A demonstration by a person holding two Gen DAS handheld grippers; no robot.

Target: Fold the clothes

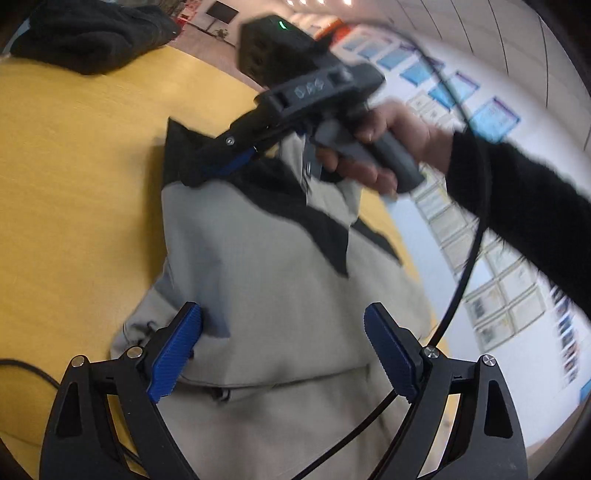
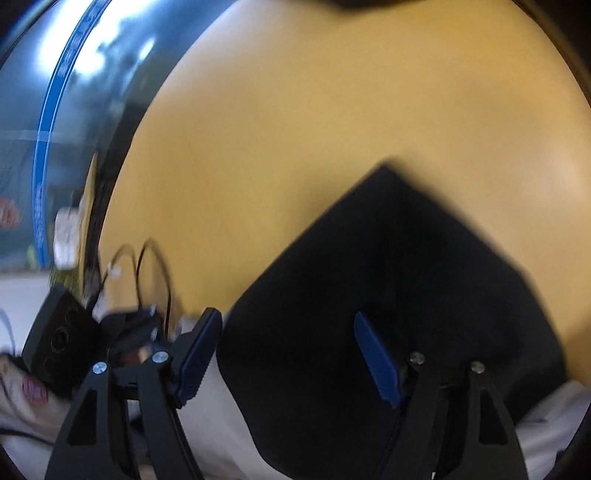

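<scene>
Garment: a grey fabric jacket with black panels [image 1: 280,266] lies spread on the yellow wooden table [image 1: 74,177], its black collar end toward the far edge and its hem toward the near edge.
Black panel: in the right wrist view a black corner of the jacket [image 2: 399,295] points toward the far edge of the table.
Left gripper [image 1: 282,347]: jaws spread wide over the grey lower part of the jacket; nothing is pinched between the blue ribbed pads [image 1: 177,354].
Right gripper [image 2: 284,358]: jaws spread apart above the black panel; no cloth is pressed between the pads.
Right hand [image 1: 376,147]: wraps the gripper's grey handle, over the jacket's collar end; a dark sleeve [image 1: 524,206] covers the arm.
Other cloth: a dark bundled garment [image 1: 88,33] sits at the far left corner of the table.
Cable: a black cable [image 1: 469,251] hangs from the right gripper across the jacket's right side.
</scene>
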